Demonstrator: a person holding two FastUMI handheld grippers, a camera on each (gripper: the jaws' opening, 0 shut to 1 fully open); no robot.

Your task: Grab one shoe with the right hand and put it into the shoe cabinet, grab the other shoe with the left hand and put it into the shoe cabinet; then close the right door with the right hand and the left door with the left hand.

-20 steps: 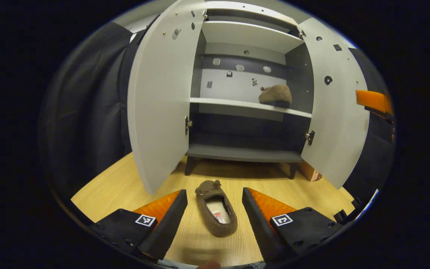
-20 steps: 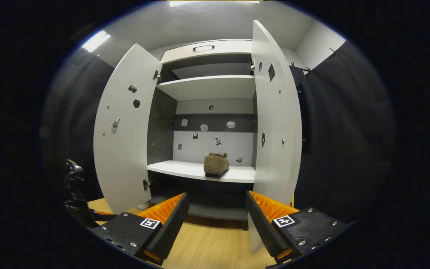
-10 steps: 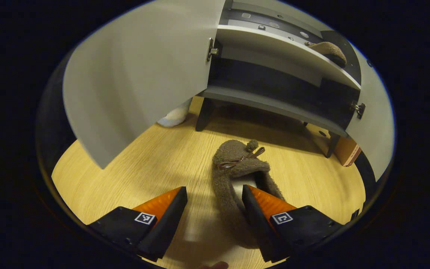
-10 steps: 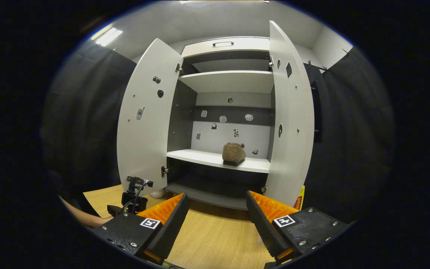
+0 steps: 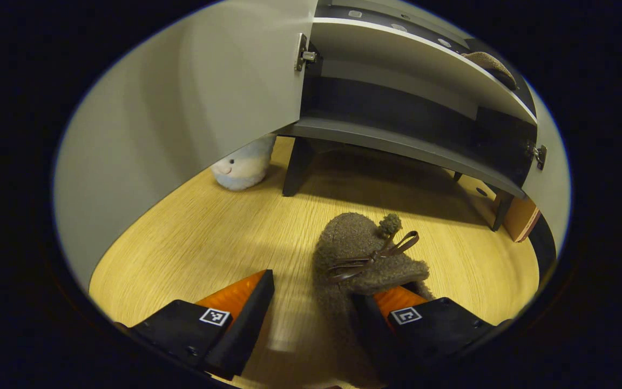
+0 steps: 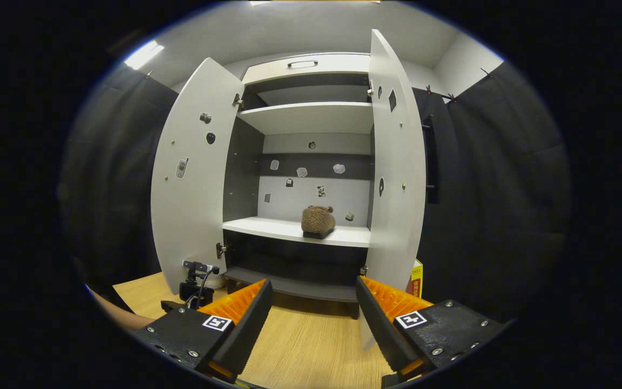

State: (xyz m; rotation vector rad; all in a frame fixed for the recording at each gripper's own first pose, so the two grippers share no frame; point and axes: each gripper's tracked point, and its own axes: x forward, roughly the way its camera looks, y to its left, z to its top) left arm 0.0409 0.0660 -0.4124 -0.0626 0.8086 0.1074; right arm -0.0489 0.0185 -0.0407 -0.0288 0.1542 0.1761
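A brown fuzzy slipper (image 5: 365, 259) with a bow lies on the wooden floor (image 5: 203, 237) in front of the shoe cabinet (image 5: 397, 143). My left gripper (image 5: 311, 308) is open and low over it. One finger (image 5: 397, 305) sits in the slipper's opening and the other stands outside on its left. The second slipper (image 6: 318, 220) rests on the middle shelf (image 6: 268, 229), also seen as slipper (image 5: 492, 62) in the left gripper view. My right gripper (image 6: 311, 319) is open and holds nothing, facing the cabinet from a distance. Both doors, left door (image 6: 192, 178) and right door (image 6: 394, 178), stand open.
A pale plush toy (image 5: 243, 165) lies on the floor by the cabinet's left leg, under the open left door (image 5: 192, 108). A box (image 5: 519, 216) stands by the right leg, seen as a yellow box (image 6: 416, 273). The other gripper (image 6: 195, 283) and a person's arm (image 6: 122, 319) show low left.
My left gripper has dropped down and forward to the floor slipper, and one finger has gone into its opening. The right gripper has shifted only slightly and stays open.
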